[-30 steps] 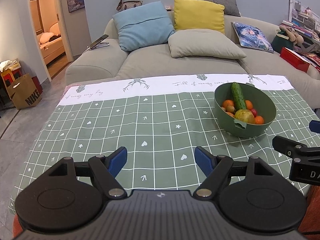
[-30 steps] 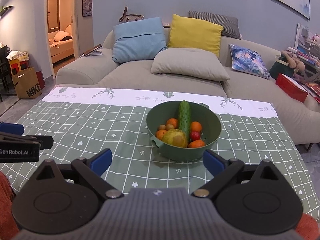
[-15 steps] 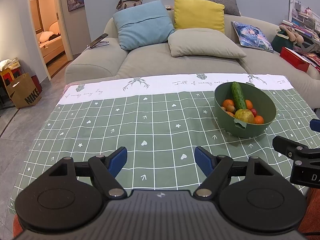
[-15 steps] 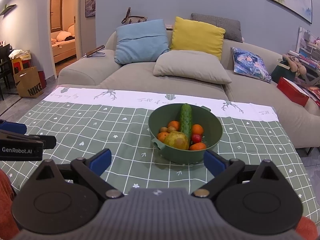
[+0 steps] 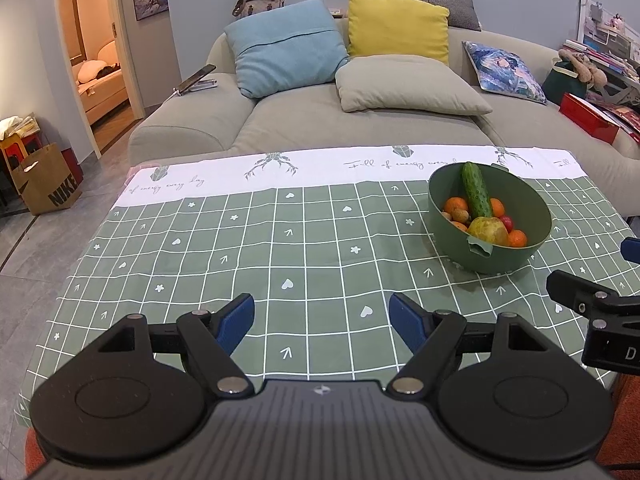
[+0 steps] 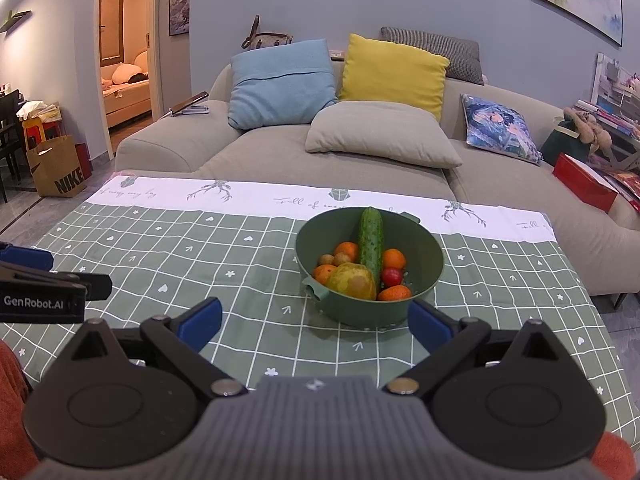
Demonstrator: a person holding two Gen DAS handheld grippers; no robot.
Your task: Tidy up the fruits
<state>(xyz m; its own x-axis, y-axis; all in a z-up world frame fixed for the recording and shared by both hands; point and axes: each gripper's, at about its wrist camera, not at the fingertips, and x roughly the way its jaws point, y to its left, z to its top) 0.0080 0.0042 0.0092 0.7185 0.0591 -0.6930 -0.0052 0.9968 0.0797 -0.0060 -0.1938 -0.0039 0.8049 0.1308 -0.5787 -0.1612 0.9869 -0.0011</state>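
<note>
A green bowl (image 6: 424, 240) stands on the checked tablecloth, holding a cucumber (image 6: 371, 240), a yellow-green pear (image 6: 354, 280), several oranges (image 6: 347, 249) and a small red fruit (image 6: 392, 276). In the left wrist view the bowl (image 5: 524, 208) sits to the right with the cucumber (image 5: 476, 196) upright in it. My right gripper (image 6: 316, 322) is open and empty, just in front of the bowl. My left gripper (image 5: 322, 318) is open and empty over bare cloth, left of the bowl.
The table (image 5: 240, 240) carries a green grid cloth with a white far border. A grey sofa (image 6: 280, 148) with blue, yellow and beige cushions stands behind it. A paper bag (image 5: 44, 180) sits on the floor at the left. A red box (image 6: 584, 184) lies at the right.
The right gripper has risen and tilted slightly, so the bowl sits lower in its view. The left gripper has barely moved.
</note>
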